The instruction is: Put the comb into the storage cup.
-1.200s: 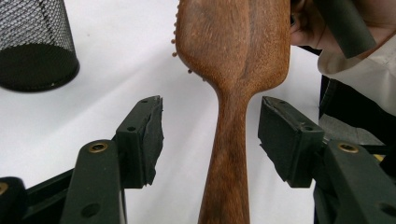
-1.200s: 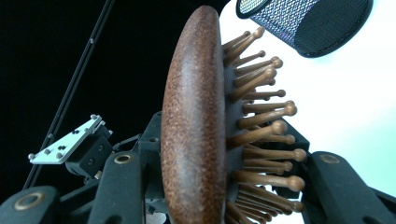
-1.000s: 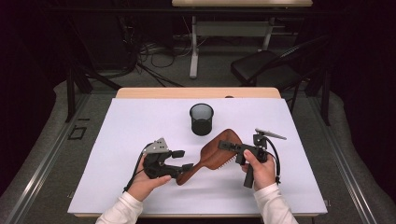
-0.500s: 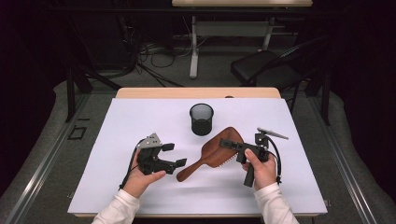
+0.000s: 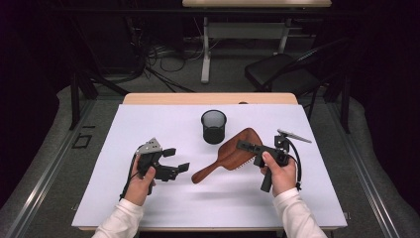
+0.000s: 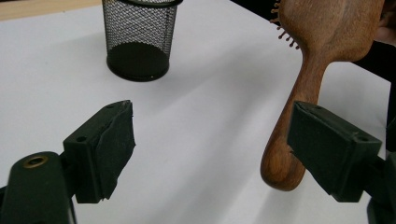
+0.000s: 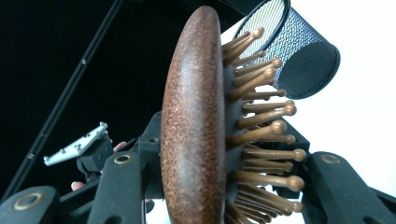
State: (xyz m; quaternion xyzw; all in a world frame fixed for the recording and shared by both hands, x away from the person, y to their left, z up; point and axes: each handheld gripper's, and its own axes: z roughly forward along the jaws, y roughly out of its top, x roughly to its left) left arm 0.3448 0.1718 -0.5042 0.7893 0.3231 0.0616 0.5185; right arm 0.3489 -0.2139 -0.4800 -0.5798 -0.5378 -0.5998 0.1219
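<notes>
My left gripper (image 5: 174, 168): nearest to me on the left of the table, jaws spread wide with nothing between the pads; they have just been opening.
Left jaws and the handle: in the left gripper view my left gripper (image 6: 210, 154) looks along the sheet, and the rounded end of the brush handle hangs just in front of the jaw at the right of that view, outside the gap and free of both pads.
My right gripper (image 5: 246, 145): held in my right hand, jaws clamped on the head of the wooden hairbrush (image 5: 233, 152).
Right grip close up: in the right gripper view the wooden hairbrush (image 7: 194, 126) stands on edge between my jaws, one jaw against its smooth back, the other on the bristle side.
Brush position: between my two hands, head at my right jaws, handle slanting down toward my left gripper, its tip near those jaws but apart from them; raised off the sheet in the left gripper view.
White sheet (image 5: 148, 124): covers the table under everything.
Mesh cup (image 5: 214, 127): upright beyond the brush, near its head, not touching it.
</notes>
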